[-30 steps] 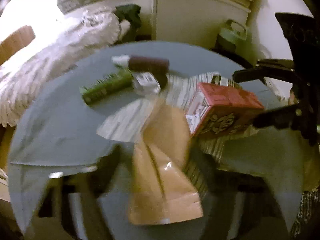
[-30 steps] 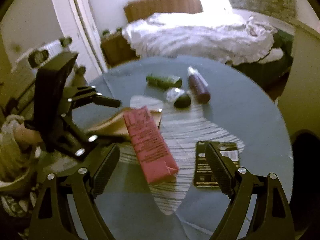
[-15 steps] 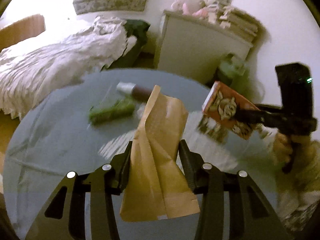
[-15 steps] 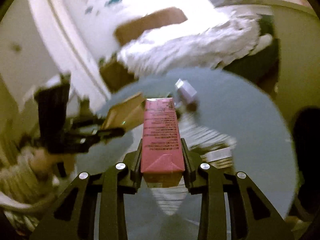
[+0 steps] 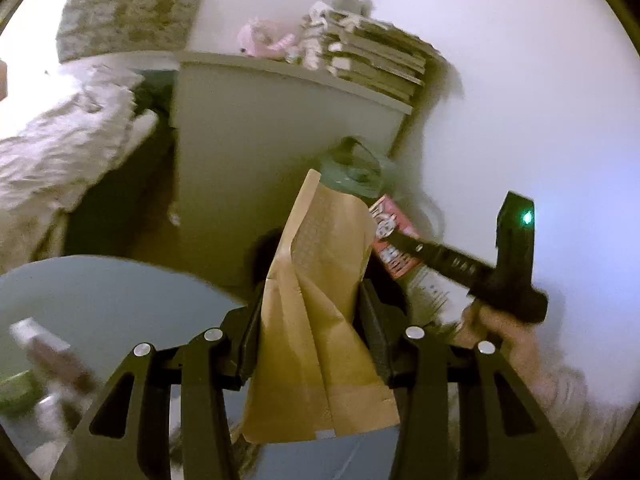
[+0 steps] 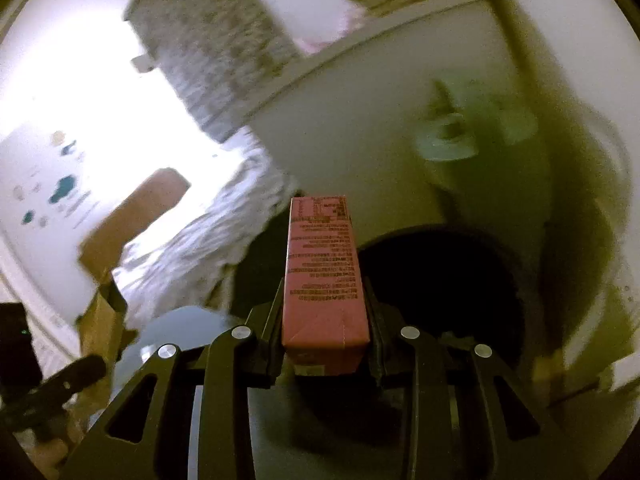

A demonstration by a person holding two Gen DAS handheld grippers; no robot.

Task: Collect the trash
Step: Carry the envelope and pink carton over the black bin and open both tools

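My left gripper (image 5: 316,332) is shut on a crumpled brown paper bag (image 5: 320,320) and holds it upright past the edge of the round grey table (image 5: 100,292). My right gripper (image 6: 324,312) is shut on a red carton (image 6: 324,280), held over a dark round bin opening (image 6: 440,292). The right gripper (image 5: 404,248) with the red carton (image 5: 392,236) also shows in the left wrist view, just right of the bag. The left gripper's fingers (image 6: 68,376) and the bag (image 6: 100,328) show at the lower left of the right wrist view.
A brown tube (image 5: 48,352) and a green wrapper (image 5: 16,392) lie blurred on the table at left. A white cabinet (image 5: 280,152) with stacked books (image 5: 376,60) stands behind. A green bag (image 5: 360,172) sits beside it. A bed (image 5: 48,160) lies at left.
Both grippers closed on their items, lifted them off the table and swung right, away from the table toward the cabinet and the dark bin.
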